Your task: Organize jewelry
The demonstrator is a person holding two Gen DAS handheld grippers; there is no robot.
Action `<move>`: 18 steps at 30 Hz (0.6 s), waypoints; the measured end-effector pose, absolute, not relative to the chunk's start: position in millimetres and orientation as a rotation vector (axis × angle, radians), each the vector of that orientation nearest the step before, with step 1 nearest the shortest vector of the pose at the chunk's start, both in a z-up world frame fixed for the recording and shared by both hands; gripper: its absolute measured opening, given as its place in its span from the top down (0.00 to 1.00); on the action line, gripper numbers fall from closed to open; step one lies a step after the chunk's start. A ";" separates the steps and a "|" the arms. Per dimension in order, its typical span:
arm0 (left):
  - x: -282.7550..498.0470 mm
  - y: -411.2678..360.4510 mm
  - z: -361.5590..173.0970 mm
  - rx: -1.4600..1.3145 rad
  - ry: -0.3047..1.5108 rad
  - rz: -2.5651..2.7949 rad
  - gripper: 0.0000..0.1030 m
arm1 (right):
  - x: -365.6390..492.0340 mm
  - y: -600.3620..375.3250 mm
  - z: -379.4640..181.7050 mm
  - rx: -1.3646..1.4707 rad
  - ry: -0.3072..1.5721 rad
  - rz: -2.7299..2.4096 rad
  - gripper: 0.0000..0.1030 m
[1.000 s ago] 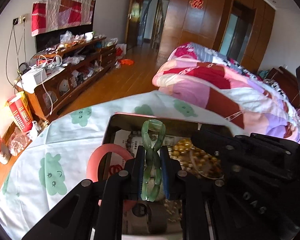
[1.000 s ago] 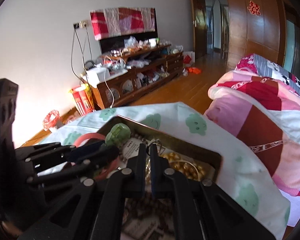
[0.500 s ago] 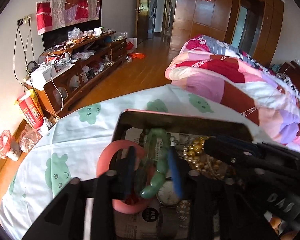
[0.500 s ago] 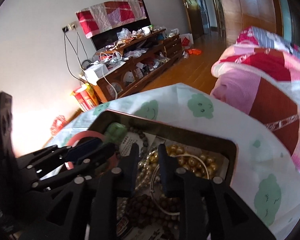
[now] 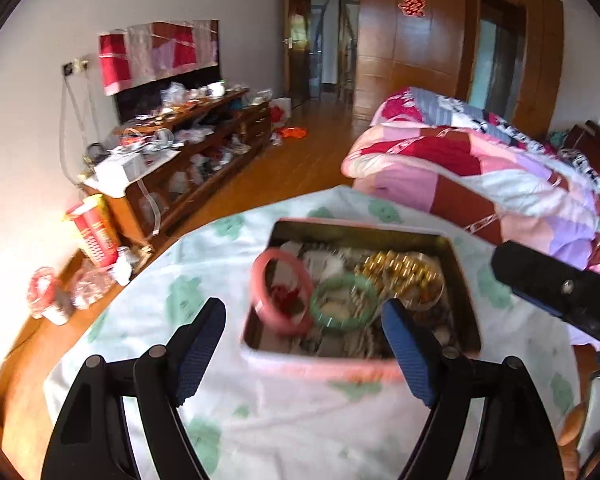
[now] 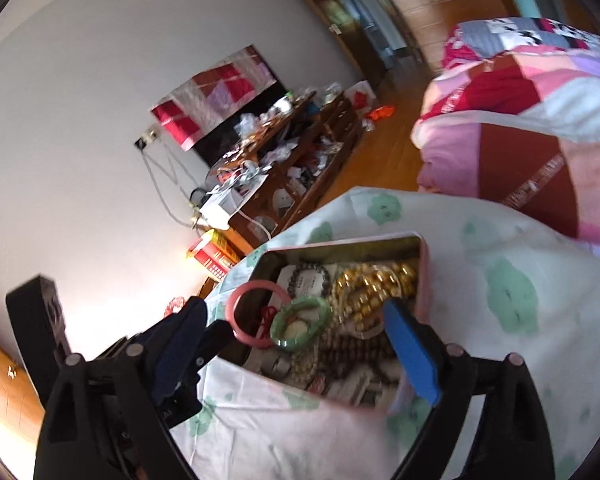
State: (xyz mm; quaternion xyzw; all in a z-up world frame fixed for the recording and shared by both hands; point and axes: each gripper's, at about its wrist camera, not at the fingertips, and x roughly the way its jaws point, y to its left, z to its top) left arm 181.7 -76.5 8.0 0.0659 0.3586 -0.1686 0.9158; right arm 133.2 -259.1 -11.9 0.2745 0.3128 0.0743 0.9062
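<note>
Left gripper (image 5: 302, 344): we see our jaws spread wide and released, gripping nothing; the blue pads (image 5: 199, 350) hang above the near part of the tabletop, short of the tin.
Right gripper (image 6: 296, 348): our jaws are likewise wide apart and empty; the right blue pad (image 6: 412, 350) overlaps the tin's near right corner in the right wrist view, and we cannot tell whether it touches.
Tabletop (image 5: 284, 412): we see it covered by a white cloth with pale green prints, the tin sitting on it.
Tin (image 5: 364, 229): an open rectangular box with a pink outside and a metal inside, crowded with jewelry.
Pink bangle (image 5: 281, 292): we find it at the tin's left side, tilted, its left edge propped on the tin's wall in the right wrist view (image 6: 256, 314).
Green bangle (image 5: 345, 300): it lies inside the tin just right of the pink bangle, touching it, on top of the other pieces (image 6: 300, 322).
Gold beads (image 5: 404, 276): heaped in the tin's far right part, beside the green bangle.
Dark bead strands (image 6: 360, 344): we see them in the near part of the tin, blurred.
Bed (image 5: 480, 176): beyond the tabletop to the right, under a pink, red and white patchwork quilt.
Wooden cabinet (image 5: 188, 160): against the far left wall, cluttered.
</note>
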 end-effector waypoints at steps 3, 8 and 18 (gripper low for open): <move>159.3 -62.5 3.1 0.133 0.743 -0.275 0.22 | 113.6 -251.2 -11.3 0.548 0.653 0.098 0.11; 128.5 -43.9 -5.8 0.133 0.747 -0.202 0.22 | 79.7 -232.3 -12.2 0.442 0.668 -0.007 0.11; 75.8 -24.6 -3.5 0.129 0.706 -0.132 0.22 | 17.1 -202.0 -5.3 0.273 0.607 -0.105 0.05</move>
